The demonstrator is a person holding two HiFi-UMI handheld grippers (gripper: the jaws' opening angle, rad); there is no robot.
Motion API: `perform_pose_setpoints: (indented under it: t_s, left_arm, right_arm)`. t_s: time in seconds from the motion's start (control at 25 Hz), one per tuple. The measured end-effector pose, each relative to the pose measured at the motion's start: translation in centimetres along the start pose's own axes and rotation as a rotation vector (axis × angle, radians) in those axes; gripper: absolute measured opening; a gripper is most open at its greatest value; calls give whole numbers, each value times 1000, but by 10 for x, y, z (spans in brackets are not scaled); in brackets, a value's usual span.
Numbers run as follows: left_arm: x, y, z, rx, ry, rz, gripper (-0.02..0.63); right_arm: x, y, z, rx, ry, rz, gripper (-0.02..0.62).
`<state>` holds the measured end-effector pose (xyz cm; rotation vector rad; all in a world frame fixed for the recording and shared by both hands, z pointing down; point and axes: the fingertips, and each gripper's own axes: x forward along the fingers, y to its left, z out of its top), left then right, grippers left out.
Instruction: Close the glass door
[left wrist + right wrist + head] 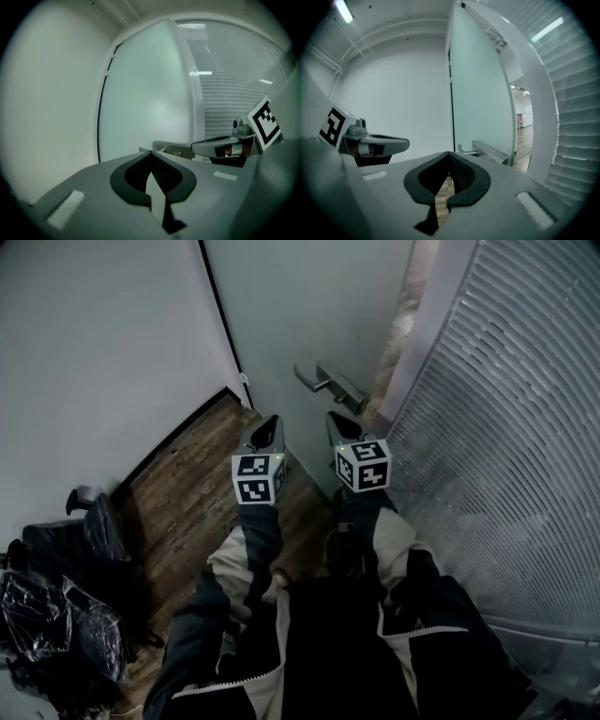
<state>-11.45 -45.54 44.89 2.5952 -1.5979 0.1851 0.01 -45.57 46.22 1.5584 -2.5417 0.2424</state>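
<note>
The frosted glass door [291, 315] stands a little ajar, with a strip of corridor [525, 123] showing past its edge. Its metal lever handle [325, 383] juts out just beyond both grippers. In the head view my left gripper [269, 426] and right gripper [336, 423] hover side by side, pointing at the door below the handle. Both are shut with nothing between the jaws. In the left gripper view the door [150, 93] and handle [169, 147] lie right ahead. In the right gripper view the handle [487, 150] sits just past the shut jaws. Neither gripper touches it.
A white wall [94, 334] runs along the left and a wall of slatted blinds [506, 446] along the right. The floor [187, 484] is dark wood. Black plastic bags [56, 615] are heaped at the lower left. A person's dark jacket sleeves fill the bottom.
</note>
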Motion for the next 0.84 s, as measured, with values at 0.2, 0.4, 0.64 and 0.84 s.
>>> perform_pose_setpoints:
  t_s: [0.2, 0.4, 0.64, 0.84]
  left_arm:
    - [-4, 4, 4, 3, -2, 9, 3]
    - [-2, 6, 2, 8, -2, 24, 3]
    - [-5, 6, 0, 6, 3, 40, 3]
    - [-10, 5, -2, 5, 4, 52, 3]
  right_arm:
    - [3, 6, 9, -13, -12, 13, 3]
    - [9, 4, 8, -13, -12, 32, 2]
    - [10, 8, 8, -17, -14, 61, 2]
    - [9, 12, 7, -22, -13, 74, 2]
